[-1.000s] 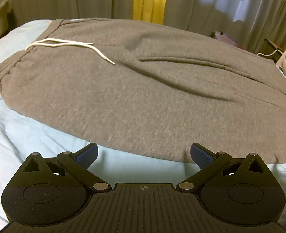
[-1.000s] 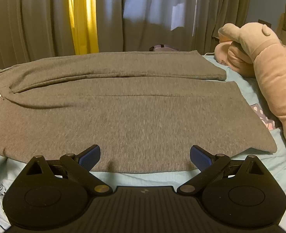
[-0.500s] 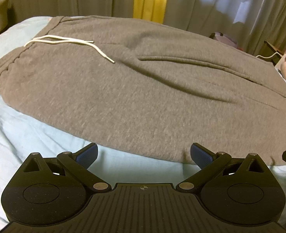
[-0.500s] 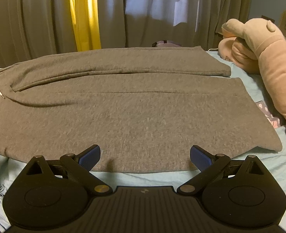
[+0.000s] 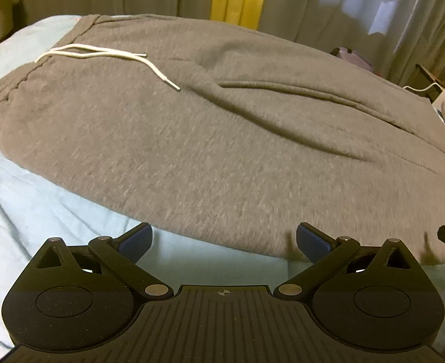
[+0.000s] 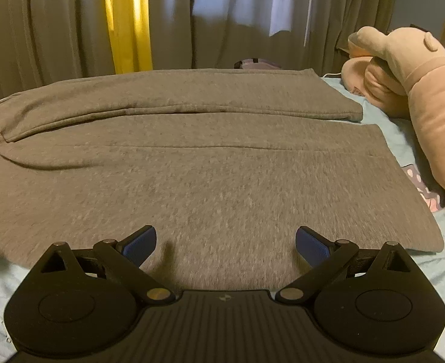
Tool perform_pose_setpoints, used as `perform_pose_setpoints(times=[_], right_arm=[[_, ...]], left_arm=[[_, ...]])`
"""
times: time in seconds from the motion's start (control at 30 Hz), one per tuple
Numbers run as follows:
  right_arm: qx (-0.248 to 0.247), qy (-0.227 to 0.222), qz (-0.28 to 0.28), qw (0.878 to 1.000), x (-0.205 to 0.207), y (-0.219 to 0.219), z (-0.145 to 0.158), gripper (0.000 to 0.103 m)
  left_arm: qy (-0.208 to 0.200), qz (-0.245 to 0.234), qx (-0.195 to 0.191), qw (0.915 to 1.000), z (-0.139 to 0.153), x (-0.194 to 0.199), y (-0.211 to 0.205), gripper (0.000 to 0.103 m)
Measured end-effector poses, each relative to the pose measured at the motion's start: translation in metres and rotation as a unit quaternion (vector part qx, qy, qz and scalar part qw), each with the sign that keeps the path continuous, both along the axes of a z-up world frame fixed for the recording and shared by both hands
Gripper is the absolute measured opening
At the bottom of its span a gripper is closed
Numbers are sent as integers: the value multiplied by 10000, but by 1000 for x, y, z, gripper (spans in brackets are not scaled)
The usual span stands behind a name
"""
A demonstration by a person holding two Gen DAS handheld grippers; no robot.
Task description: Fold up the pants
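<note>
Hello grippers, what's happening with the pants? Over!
Left gripper open, right gripper open, both empty. Gray pants flat on bed, unfolded. Plush toy beside leg ends, not blocking.

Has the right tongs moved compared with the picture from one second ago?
Yes. The right tongs advanced over the pants; its near hem, formerly ahead of the blue pads, now lies behind them.

Both wrist views face low across the pants (image 5: 222, 139) (shared), close.
</note>
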State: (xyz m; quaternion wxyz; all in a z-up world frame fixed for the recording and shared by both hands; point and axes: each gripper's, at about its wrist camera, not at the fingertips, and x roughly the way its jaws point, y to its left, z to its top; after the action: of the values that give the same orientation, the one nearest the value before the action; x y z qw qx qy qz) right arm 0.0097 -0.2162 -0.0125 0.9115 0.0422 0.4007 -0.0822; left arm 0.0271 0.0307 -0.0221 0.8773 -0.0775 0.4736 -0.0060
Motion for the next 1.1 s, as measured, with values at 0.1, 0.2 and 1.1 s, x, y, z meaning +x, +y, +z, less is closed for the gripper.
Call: perform_pose_setpoints(times=[0.1, 0.2, 1.1], right_arm=[[-2, 106, -39, 9999, 8, -4, -7, 99], [113, 343, -86, 9993, 14, -8, -18, 99], [1199, -321, -522, 9909, 178, -68, 28, 82]], left_arm=[[30, 15, -55, 10000, -2, 2, 1, 103], [21, 33, -96, 9999, -3, 3, 1, 103], [-1669, 1460, 573, 9734, -19, 110, 33, 103]])
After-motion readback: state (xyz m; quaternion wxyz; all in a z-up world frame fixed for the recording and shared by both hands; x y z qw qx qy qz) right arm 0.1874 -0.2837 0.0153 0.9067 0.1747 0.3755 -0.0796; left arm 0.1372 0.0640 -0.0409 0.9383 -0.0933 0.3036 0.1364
